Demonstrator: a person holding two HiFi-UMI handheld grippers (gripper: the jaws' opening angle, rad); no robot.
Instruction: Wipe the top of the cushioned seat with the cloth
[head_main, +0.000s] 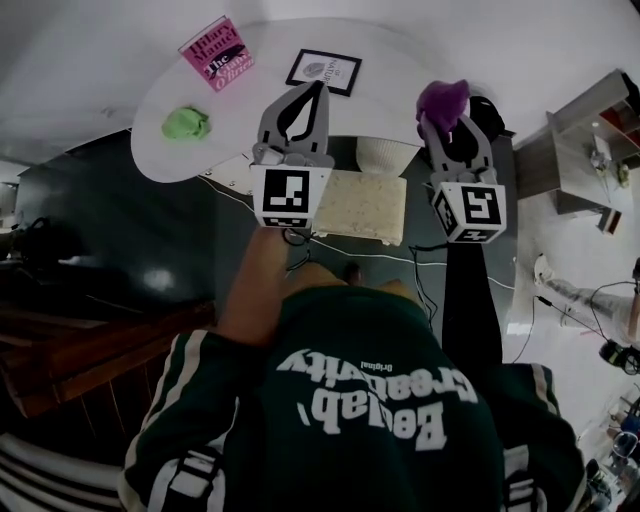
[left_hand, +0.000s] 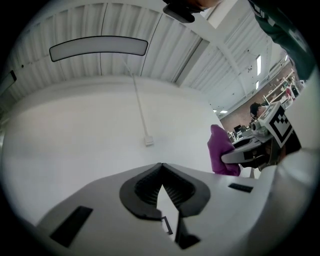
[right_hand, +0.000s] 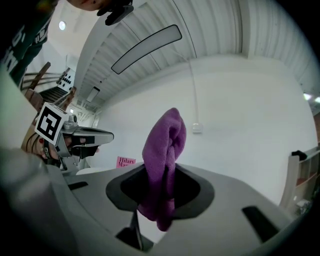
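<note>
The right gripper (head_main: 450, 128) is clamped on the cloth (head_main: 443, 100). The left gripper (head_main: 318, 95) is closed and empty. The seat (head_main: 362, 205) lies below, between them. Lower the cloth flat onto the seat, then wipe in overlapping strokes.

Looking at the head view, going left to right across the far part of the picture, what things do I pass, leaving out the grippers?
green crumpled thing → pink book → framed card → purple cloth → shelf unit
</note>
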